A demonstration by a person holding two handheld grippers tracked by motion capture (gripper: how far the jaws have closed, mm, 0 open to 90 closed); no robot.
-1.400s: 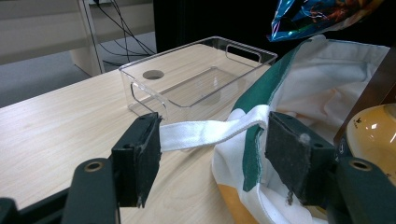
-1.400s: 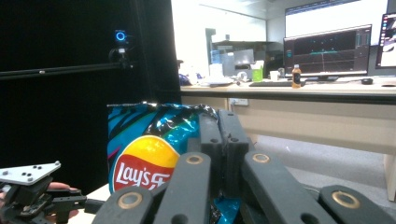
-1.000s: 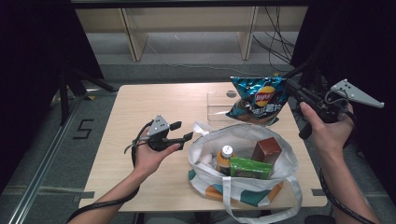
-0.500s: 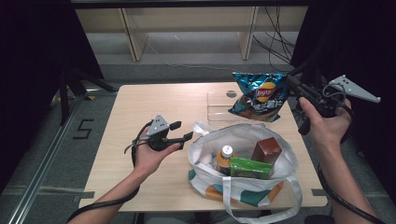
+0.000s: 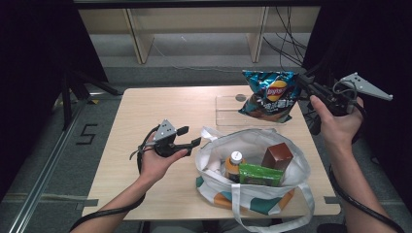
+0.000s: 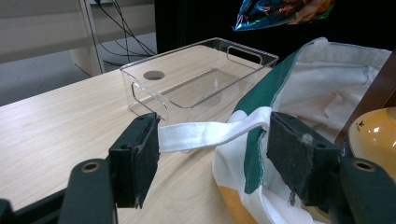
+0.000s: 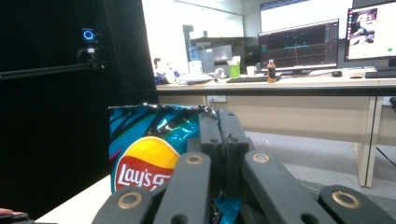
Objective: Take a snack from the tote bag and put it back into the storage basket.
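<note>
Pale wood-grain tabletop (image 5: 145,111), rectangular with rounded corners, long axis running 9 to 3 o'clock in the high view. At its 5 o'clock part sits a soft white cloth bag (image 5: 252,145) with green and orange panels, mouth gaping upward; inside stand a round-capped orange bottle (image 5: 233,165), a flat green packet (image 5: 261,174) and a brown box (image 5: 277,156). At 1 o'clock rests a clear hard-plastic tray (image 6: 201,79), rectangular, shallow, with cut-out handles.

The chip bag (image 5: 269,94), crinkled glossy foil in blue with a red-and-yellow logo, hangs above the tray's 3 o'clock end, off the tabletop. It hangs roughly upright, crimped top edge toward 12 o'clock, long axis 12 to 6. The right claw (image 7: 218,140) is clenched on its upper right edge, foil pinched between the black jaws.

The left claw (image 6: 212,163), at 9 o'clock of the cloth bag, is released: its jaws stand wide, their foam pads (image 6: 299,158) clear of the flat woven white strap (image 6: 205,135) that runs between them.
</note>
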